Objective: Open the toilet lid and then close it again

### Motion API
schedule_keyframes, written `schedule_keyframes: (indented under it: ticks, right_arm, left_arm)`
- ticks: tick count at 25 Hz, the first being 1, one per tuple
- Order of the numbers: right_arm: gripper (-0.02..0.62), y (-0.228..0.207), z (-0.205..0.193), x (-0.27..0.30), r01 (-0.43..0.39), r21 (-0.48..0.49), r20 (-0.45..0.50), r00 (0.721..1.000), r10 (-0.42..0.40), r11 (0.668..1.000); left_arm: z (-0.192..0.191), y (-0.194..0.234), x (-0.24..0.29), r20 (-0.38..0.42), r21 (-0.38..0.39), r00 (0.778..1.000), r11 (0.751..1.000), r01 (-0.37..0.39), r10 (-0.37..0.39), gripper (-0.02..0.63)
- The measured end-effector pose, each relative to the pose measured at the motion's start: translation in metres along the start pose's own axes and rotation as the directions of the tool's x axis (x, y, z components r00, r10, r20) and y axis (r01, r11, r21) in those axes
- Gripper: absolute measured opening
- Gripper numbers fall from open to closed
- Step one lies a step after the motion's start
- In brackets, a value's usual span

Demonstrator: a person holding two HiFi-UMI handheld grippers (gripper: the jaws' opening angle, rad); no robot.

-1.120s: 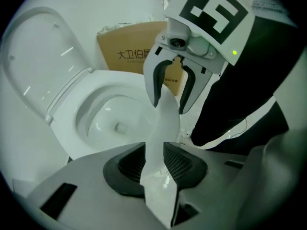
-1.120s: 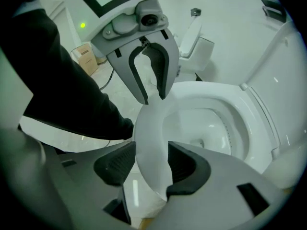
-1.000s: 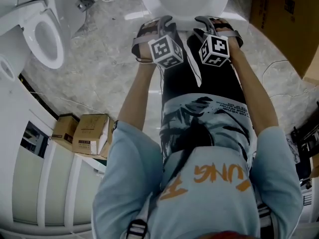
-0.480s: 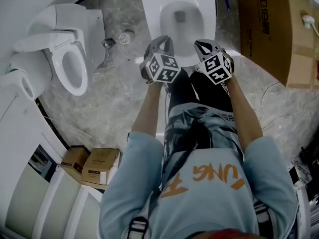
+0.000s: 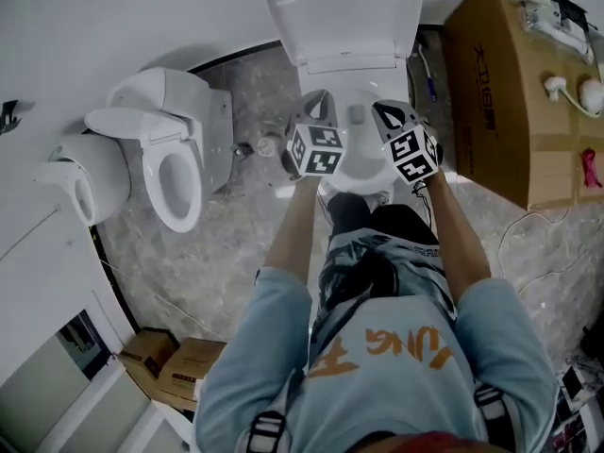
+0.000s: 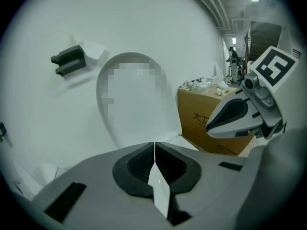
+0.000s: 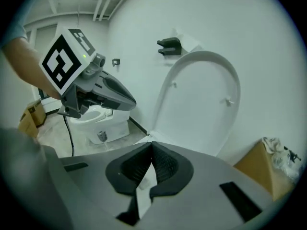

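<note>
The toilet lid [image 5: 344,12] stands upright against the white wall, above the open bowl [image 5: 363,168]. It also fills the middle of the left gripper view [image 6: 134,104] and of the right gripper view [image 7: 201,99]. My left gripper [image 5: 319,100] and right gripper [image 5: 389,111] hang side by side over the bowl and point at the lid without touching it. The jaws of both have just been closing. They now meet, left [image 6: 154,145] and right [image 7: 151,145], with nothing between them.
A second toilet [image 5: 175,173] with its seat down stands to the left, beside a white fixture [image 5: 80,177]. A large cardboard box [image 5: 510,92] stands close on the right. Small cartons [image 5: 179,366] lie at the lower left. A black fitting [image 7: 170,46] is on the wall above the lid.
Both grippers have lifted from the bowl's front rim and their jaws have shut empty. The head view has swung up and now takes in the raised lid.
</note>
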State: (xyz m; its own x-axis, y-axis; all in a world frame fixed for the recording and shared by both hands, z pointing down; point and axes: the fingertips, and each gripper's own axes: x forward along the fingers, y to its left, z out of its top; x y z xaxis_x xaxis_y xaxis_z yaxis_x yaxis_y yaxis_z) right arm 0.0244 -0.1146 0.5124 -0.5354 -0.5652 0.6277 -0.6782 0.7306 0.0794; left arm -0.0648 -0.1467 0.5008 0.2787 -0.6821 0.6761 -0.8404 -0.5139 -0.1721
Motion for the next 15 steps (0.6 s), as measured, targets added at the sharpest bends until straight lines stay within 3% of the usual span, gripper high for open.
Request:
schedule_keyframes:
  ticks: [7, 12, 15]
  right_arm:
    - [0.014, -0.077, 0.1, -0.014, 0.183, -0.005, 0.129, 0.975, -0.181, 0.983]
    - [0.014, -0.132, 0.154, -0.026, 0.294, 0.021, 0.203, 0.935, -0.292, 0.956]
    - [0.014, -0.163, 0.181, -0.029, 0.374, -0.024, 0.211, 0.908, -0.361, 0.927]
  left_arm:
    - [0.087, 0.054, -0.007, 0.093, 0.035, 0.995, 0.999, -0.039, 0.035, 0.032]
    - [0.154, 0.081, -0.002, 0.167, 0.065, 0.985, 0.997, -0.048, 0.037, 0.032]
    - [0.192, 0.098, 0.002, 0.215, 0.075, 0.976, 0.996, -0.057, 0.04, 0.032]
